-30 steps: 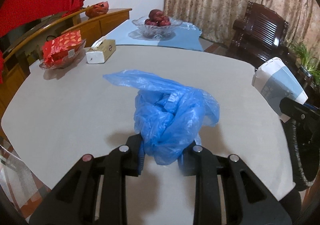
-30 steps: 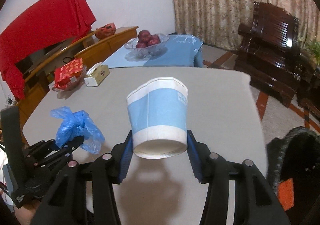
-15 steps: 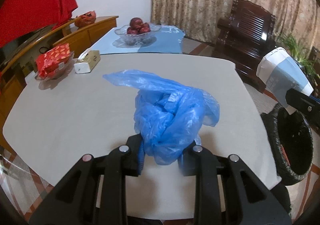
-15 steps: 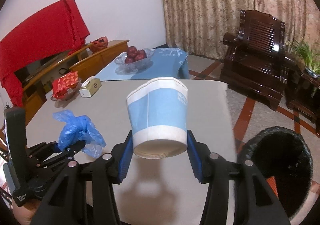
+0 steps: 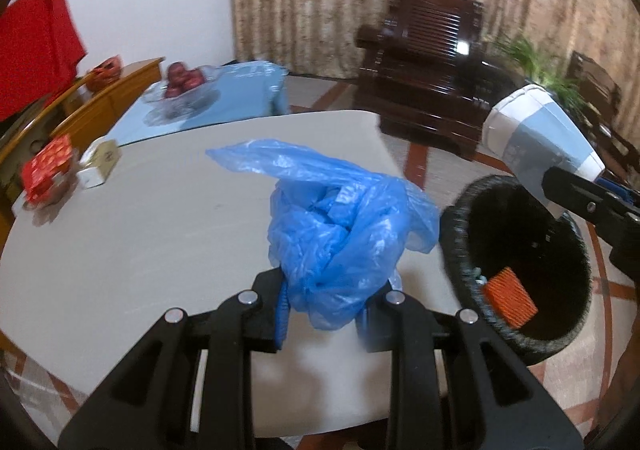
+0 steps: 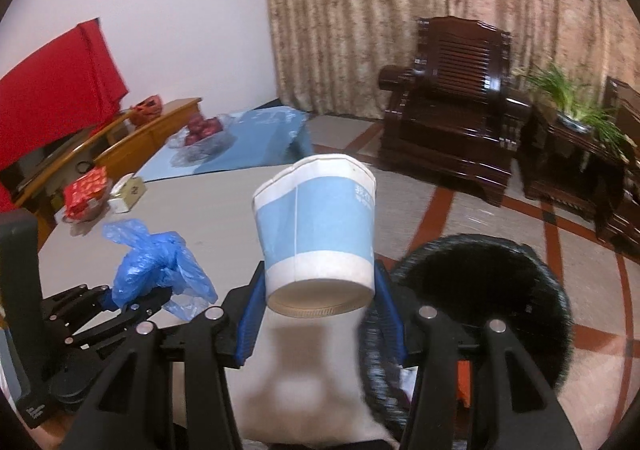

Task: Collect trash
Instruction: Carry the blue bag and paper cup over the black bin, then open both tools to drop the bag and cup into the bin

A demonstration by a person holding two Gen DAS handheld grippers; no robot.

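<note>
Both loads have been swung toward the bin (image 5: 516, 262) — left tongs (image 5: 322, 314) clenched on a soft, light bag (image 5: 340, 234), right tongs (image 6: 320, 310) gripping a crushable cup (image 6: 318, 234) low down.

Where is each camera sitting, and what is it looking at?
Left wrist: rides the left gripper, looking forward and down at the blue plastic bag it clamps.
Right wrist: rides the right gripper, looking forward and down at the paper cup it clamps.
Both show bag, cup, grey table, black bin.
</note>
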